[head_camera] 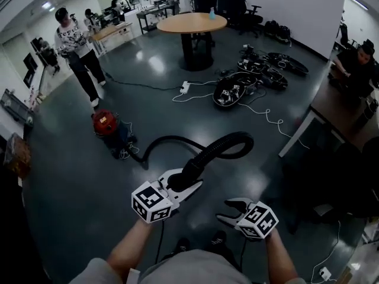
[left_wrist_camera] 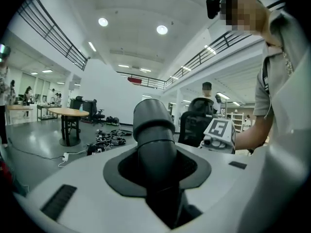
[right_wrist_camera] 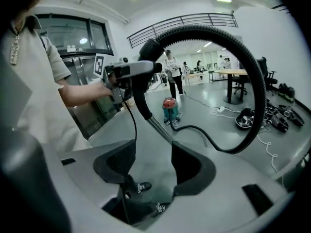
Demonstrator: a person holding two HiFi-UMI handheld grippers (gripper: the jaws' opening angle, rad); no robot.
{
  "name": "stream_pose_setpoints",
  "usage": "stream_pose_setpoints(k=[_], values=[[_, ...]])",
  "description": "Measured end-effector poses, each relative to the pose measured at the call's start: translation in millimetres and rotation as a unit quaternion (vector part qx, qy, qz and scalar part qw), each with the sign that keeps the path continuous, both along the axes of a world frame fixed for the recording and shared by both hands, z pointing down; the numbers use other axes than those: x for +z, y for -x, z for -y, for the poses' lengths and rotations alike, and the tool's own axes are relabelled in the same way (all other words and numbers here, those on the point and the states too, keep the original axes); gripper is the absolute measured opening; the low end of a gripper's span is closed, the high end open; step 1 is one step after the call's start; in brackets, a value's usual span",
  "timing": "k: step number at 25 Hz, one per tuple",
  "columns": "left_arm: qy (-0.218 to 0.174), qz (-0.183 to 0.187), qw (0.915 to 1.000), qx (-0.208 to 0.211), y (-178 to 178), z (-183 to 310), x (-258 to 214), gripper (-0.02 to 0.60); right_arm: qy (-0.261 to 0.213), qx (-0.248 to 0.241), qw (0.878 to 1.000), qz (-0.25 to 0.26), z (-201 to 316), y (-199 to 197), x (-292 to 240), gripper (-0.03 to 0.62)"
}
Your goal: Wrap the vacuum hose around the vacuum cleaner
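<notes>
The red vacuum cleaner (head_camera: 105, 123) stands on the dark floor to the left, ahead of me. Its black hose (head_camera: 228, 144) runs from it across the floor, arcs up in a loop and ends in my left gripper (head_camera: 188, 180), which is shut on the thick end piece (left_wrist_camera: 154, 144). In the right gripper view the hose (right_wrist_camera: 245, 62) curves high overhead from the left gripper (right_wrist_camera: 130, 73) and trails back to the vacuum (right_wrist_camera: 170, 108). My right gripper (head_camera: 228, 210) is open and empty, low and to the right of the left one; through its jaws (right_wrist_camera: 148, 166) I see only floor and shoes.
A round wooden table (head_camera: 191, 23) stands at the back. A white power strip (head_camera: 185, 87) with cables and a heap of black gear (head_camera: 234, 90) lie on the floor beyond the hose. A person (head_camera: 77, 52) stands left of the vacuum; a desk (head_camera: 331, 108) is at right.
</notes>
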State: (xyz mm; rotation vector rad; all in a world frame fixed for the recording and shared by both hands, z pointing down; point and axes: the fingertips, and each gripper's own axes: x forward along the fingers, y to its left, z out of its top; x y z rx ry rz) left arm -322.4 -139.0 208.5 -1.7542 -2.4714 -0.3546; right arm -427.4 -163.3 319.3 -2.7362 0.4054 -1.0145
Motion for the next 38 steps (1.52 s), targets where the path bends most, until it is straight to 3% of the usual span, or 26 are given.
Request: stream_pose_setpoints(k=[5,10,20,25,28,31,34,38], values=[[0.048,0.031,0.9944,-0.089,-3,22,-39,0.143,-0.005,-0.072,0.997,-0.001,7,-12,7,0.232],[0.091,0.033,0.9826,-0.159,-18,59,-70,0.143,-0.011,-0.125,0.992,0.005,33,-35,14,0.232],[0.155,0.026,0.9402,-0.302,-69,148,-102,0.143,-0.026,-0.177,0.984,0.007,96,-82,14,0.232],[0.168,0.039,0.9235,-0.343,-85,177,-100,0.143,-0.012,-0.184,0.982,-0.046,117,-127,6,0.233],[0.175,0.056,0.9132,-0.364,-93,198,-96,0.143,0.028,-0.199,0.977,-0.071,140,-154,21,0.233],[0.183,0.082,0.8985,-0.390,-104,246,-104,0.143,0.082,-0.205,0.972,-0.079,181,-172,36,0.271],[0.195,0.106,0.8771,-0.426,-113,282,-105,0.143,0.114,-0.210,0.966,-0.102,204,-181,44,0.306],[0.210,0.125,0.8475,-0.471,-124,318,-107,0.143,0.156,-0.255,0.946,-0.126,239,-195,45,0.310]])
